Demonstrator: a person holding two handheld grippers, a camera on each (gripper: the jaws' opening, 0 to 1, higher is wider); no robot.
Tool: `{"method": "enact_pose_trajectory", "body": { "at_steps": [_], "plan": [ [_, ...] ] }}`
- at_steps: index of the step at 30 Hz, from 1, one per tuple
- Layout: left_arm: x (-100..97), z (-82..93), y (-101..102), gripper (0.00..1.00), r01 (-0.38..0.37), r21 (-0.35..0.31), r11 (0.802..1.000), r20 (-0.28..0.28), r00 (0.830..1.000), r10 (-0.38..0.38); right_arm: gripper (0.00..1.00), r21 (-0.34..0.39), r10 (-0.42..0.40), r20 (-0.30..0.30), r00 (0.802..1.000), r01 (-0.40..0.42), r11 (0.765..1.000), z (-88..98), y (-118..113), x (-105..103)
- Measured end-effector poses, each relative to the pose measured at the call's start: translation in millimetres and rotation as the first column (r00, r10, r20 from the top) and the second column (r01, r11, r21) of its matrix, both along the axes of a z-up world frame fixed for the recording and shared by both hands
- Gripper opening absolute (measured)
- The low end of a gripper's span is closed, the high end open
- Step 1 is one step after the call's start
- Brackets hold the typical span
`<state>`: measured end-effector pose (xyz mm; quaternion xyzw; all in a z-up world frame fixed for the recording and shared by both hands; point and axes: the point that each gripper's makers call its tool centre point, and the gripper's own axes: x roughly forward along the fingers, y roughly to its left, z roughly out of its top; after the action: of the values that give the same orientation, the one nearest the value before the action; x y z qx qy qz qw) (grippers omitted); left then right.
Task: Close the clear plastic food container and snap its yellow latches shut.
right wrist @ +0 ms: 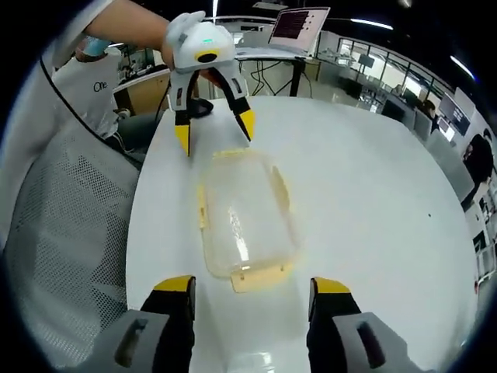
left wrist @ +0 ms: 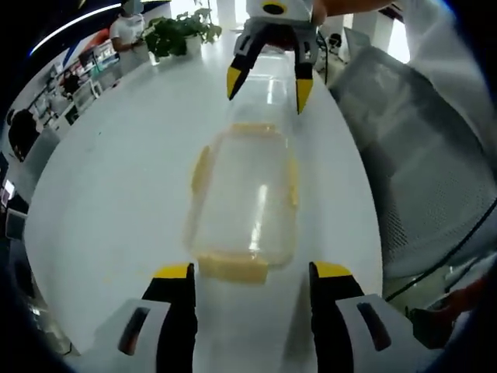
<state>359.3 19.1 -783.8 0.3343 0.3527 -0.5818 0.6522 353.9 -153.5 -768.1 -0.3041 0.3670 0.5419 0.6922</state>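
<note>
Container (left wrist: 242,203) clear and blurred in left gripper view; lid seating not readable. Latch (right wrist: 260,276) nearest right gripper: snapped or loose, cannot tell. Mesh chair (right wrist: 66,225) cut off at frame edge.

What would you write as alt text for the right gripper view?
A clear plastic food container with yellow latches lies lid-on on a white table, between the open right gripper near the camera and the open left gripper opposite. A mesh chair stands alongside.
</note>
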Motion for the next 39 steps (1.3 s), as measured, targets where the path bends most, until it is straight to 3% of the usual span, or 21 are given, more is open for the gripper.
{"method": "enact_pose_trajectory", "body": {
  "at_steps": [39],
  "plan": [
    [13.6, -15.2, 3.1, 0.50, 0.074, 0.042, 0.996, -0.005, 0.997, -0.074, 0.50, -0.062, 0.071, -0.015, 0.997, -0.072, 0.995, -22.1, 3.3, 10.2]
  ]
}}
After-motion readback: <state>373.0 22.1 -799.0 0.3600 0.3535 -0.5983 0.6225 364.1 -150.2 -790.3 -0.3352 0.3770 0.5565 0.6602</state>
